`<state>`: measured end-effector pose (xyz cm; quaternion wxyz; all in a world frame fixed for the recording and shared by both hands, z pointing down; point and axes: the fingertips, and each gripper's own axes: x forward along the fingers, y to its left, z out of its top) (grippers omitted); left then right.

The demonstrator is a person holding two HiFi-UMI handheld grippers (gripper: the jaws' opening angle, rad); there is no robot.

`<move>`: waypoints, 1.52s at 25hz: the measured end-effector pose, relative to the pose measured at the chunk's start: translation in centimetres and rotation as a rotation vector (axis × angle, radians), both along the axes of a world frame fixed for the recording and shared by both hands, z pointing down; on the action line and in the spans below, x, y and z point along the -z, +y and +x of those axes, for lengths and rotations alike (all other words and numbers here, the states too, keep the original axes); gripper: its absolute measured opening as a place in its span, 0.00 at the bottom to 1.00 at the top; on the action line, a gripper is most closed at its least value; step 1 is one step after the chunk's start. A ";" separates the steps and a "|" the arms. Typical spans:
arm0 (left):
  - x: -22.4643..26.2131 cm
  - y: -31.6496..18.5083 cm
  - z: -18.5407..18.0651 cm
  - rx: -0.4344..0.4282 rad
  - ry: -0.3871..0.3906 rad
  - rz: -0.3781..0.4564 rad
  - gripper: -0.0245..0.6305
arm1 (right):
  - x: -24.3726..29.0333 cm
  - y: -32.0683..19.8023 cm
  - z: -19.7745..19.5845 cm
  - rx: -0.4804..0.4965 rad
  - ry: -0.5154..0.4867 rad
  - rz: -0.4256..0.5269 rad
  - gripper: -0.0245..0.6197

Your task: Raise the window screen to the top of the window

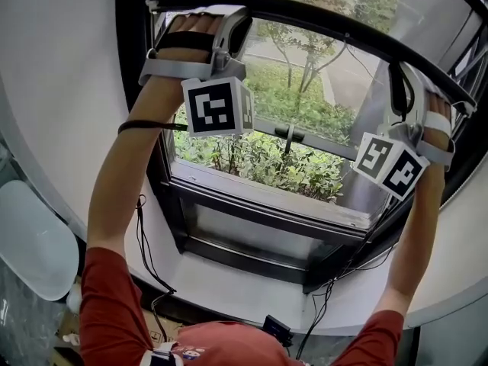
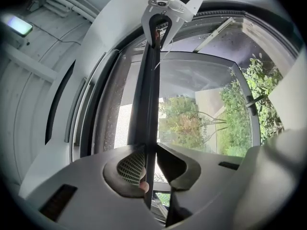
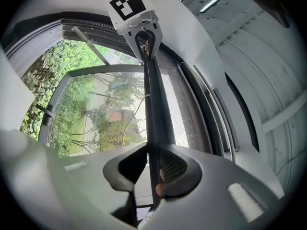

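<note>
- Framing the whole job is the window (image 1: 252, 239), a dark-framed opening over a white sill (image 1: 229, 292), with shrubs (image 1: 267, 162) outside. No surface is involved.
- The screen's black bar (image 1: 320, 25) sits high across the opening, with both arms stretched overhead. Hazy mesh seems to lie above it, but I can't tell for sure. The head view doesn't show the top of the frame, so my guess is only a short run is left.
- Left tongs (image 2: 149, 169) are clenched on the bar near its left end, with the thin edge pinched between the pads.
- Right tongs (image 3: 152, 171) are clenched on the same bar near its right end, with the same thin pinch.
- Biggest risk: the bar goes crooked. If one hand leads the other, the ends could bind in the side tracks and stall the screen.
- Next risk: a slip. The pads hold only a narrow strip, so a hard upward shove or a twist of either hand could pop the bar out.
- Next: letting go short of the top. If the screen is sprung, which I can't tell, it may snap up or sag back.
- Smallest: the cable (image 1: 143, 242) hanging from the left arm to the sill could snag or tug at full reach.
</note>
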<state>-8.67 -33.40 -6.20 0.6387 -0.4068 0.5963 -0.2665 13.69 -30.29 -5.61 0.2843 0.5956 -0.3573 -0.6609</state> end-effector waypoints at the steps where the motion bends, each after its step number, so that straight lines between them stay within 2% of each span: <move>1: 0.2 -0.1 0.1 0.000 0.000 0.001 0.15 | 0.2 0.0 0.1 -0.001 0.002 0.005 0.17; 6: 1.9 0.1 0.1 -0.001 0.005 0.026 0.15 | 1.8 0.0 0.1 -0.014 0.011 0.029 0.17; 12: 7.0 0.8 -0.4 -0.004 0.032 0.050 0.15 | 7.2 0.7 -0.4 -0.022 0.030 0.057 0.17; 27: 9.1 -0.5 0.7 0.007 0.022 0.137 0.15 | 9.1 -0.5 0.7 -0.045 0.017 0.162 0.18; 31: 11.4 -0.5 0.6 0.024 0.011 0.170 0.15 | 11.5 -0.6 0.5 -0.060 0.025 0.179 0.18; 38: 15.5 -0.3 0.1 0.031 0.035 0.194 0.15 | 15.8 -0.4 0.1 -0.085 0.022 0.206 0.18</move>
